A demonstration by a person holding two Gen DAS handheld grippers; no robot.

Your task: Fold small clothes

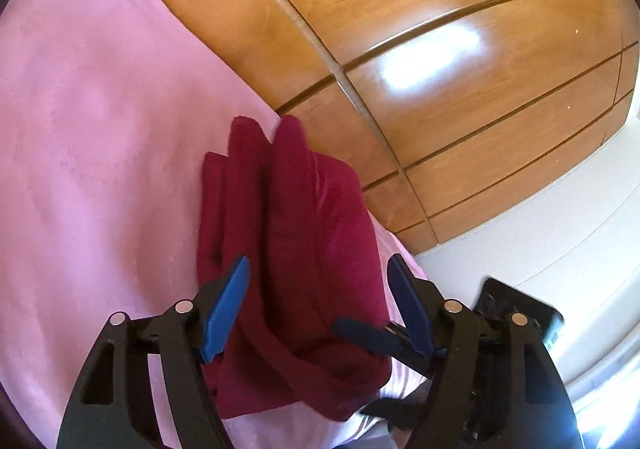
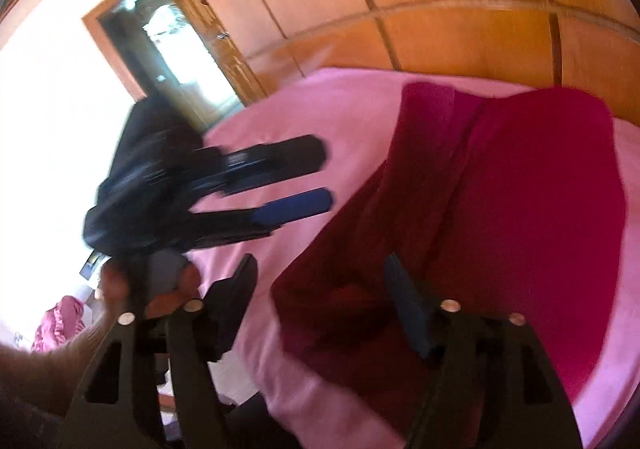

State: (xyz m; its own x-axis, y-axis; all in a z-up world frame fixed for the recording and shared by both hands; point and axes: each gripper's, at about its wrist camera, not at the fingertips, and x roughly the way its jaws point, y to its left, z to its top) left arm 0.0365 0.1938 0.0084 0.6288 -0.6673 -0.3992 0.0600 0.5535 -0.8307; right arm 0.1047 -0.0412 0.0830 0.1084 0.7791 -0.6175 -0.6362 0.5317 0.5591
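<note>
- The dark red garment lies folded lengthwise on the pink bed sheet, filling the centre of the left wrist view and the right half of the right wrist view, close to the sheet's edge beside the wooden wardrobe.
- The left gripper stands spread, its blue fingers either side of the folded stack near the bottom centre; nothing is pinched.
- The right gripper is likewise released, its dark fingers hovering over the garment's lower corner at the bottom of the frame, pressing on no cloth.
- In the right wrist view the left gripper appears at left centre, blurred, above bare sheet.
- Judged step: take the near end for the next fold. Doing it well likely means gathering all layers of one corner together, both grippers at matching corners, then carrying the end over level so the edges meet.
- The risk, as I read it, is catching only the top layer, which would peel the earlier fold open.
- The cloth looks soft, thick and slightly napped, with rounded, bulky fold ridges; it should slump unless laid flat.
- The sheet is smooth and matte; the wardrobe panels are glossy with bright glare.
</note>
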